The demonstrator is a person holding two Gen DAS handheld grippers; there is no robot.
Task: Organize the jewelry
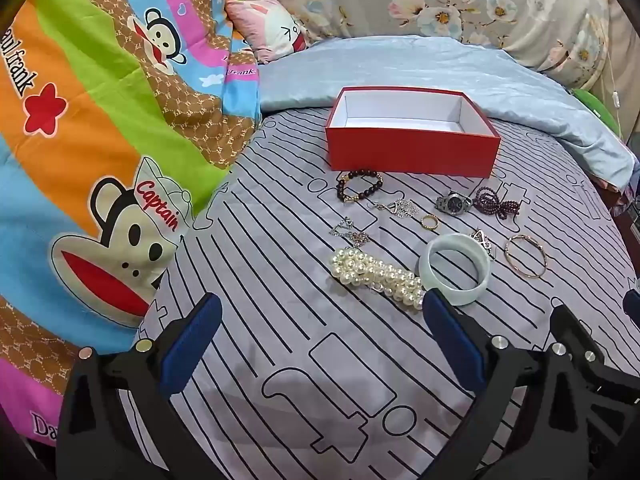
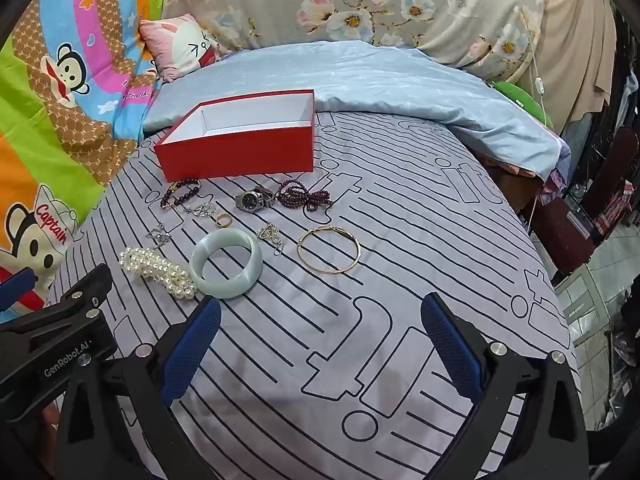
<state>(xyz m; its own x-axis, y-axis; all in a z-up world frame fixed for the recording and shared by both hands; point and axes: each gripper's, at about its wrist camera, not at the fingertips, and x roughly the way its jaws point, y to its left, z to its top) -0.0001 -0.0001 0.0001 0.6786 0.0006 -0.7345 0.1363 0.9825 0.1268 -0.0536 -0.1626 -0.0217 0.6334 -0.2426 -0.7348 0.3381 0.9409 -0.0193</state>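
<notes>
An open red box (image 1: 412, 152) (image 2: 236, 154) with a white inside stands empty on the striped bed sheet. In front of it lie a dark bead bracelet (image 1: 358, 186) (image 2: 180, 194), a watch (image 1: 454, 202) (image 2: 254, 200), a purple bead string (image 1: 496, 202) (image 2: 304, 196), a small gold ring (image 1: 429, 222), silver chains (image 1: 396, 208), a pearl bracelet (image 1: 376, 274) (image 2: 158, 268), a pale jade bangle (image 1: 480, 276) (image 2: 226, 284) and a thin gold bangle (image 1: 516, 268) (image 2: 312, 262). My left gripper (image 1: 320, 316) and right gripper (image 2: 320, 316) both stand open, short of the jewelry, holding nothing.
A colourful cartoon quilt (image 1: 100, 140) rises at the left. A light blue blanket (image 1: 440, 68) and a floral cover (image 2: 360, 0) lie behind the box. The bed's right edge (image 2: 560, 280) drops to a tiled floor beside a dark chair (image 2: 600, 184).
</notes>
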